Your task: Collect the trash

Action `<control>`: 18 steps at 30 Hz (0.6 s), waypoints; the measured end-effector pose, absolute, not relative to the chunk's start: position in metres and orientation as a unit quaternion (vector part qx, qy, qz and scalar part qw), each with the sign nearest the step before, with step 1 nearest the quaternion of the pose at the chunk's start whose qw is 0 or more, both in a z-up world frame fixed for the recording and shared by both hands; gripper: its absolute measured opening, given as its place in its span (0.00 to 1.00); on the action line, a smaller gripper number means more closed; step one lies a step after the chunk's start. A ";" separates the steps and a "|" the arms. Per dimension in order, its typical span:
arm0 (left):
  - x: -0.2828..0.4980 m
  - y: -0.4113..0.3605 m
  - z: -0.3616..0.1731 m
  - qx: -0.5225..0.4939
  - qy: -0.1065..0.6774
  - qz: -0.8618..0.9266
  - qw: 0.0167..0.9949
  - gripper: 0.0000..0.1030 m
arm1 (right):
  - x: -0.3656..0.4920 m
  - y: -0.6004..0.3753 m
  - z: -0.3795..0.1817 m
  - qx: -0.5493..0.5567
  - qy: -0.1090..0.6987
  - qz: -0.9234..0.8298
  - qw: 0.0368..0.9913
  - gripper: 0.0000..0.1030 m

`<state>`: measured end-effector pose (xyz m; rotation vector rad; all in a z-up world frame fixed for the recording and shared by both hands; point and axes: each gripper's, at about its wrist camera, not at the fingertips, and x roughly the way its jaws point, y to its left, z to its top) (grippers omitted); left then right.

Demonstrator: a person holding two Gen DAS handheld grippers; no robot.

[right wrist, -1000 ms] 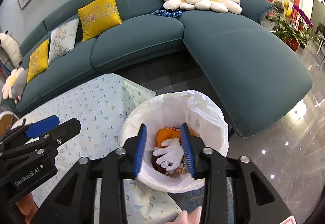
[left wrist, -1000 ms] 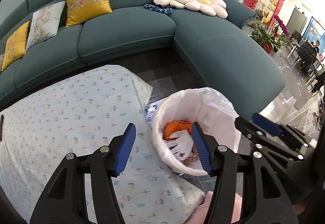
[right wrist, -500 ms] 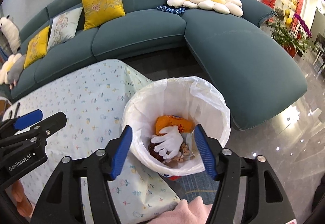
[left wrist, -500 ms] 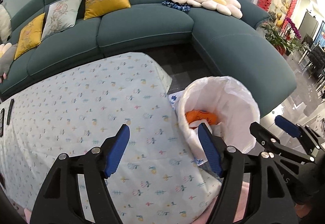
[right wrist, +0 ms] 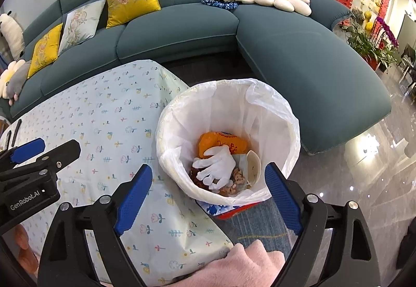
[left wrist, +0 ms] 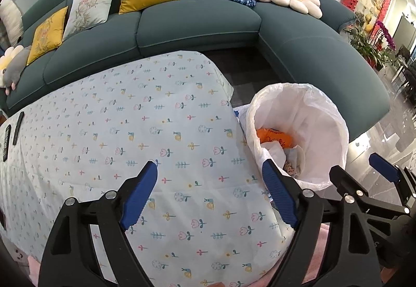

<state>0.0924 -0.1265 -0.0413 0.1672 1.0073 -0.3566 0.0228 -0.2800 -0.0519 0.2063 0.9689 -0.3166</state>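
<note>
My right claw (right wrist: 205, 198) has spread wide and hangs empty above the bin (right wrist: 291, 115), the white glove (right wrist: 217, 167) dropped inside on the orange wrapper (right wrist: 221, 142). My left claw (left wrist: 209, 196), also released, has swung back over the worktop (left wrist: 130, 118) near its right edge, beside the bin; I see no trash left there.

teal sofa (left wrist: 197, 19), glossy floor (right wrist: 364, 183)

Both grippers, left gripper (left wrist: 209, 192) and right gripper (right wrist: 208, 194), are black with blue pads (right wrist: 134, 194), silver screws (right wrist: 104, 199), and a pink fluffy sleeve (right wrist: 241, 266).
</note>
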 end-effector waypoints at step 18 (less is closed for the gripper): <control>0.082 -0.132 -0.051 0.090 0.471 -0.168 0.862 0.85 | 0.008 -0.293 -0.061 0.108 0.457 -0.168 0.867 0.93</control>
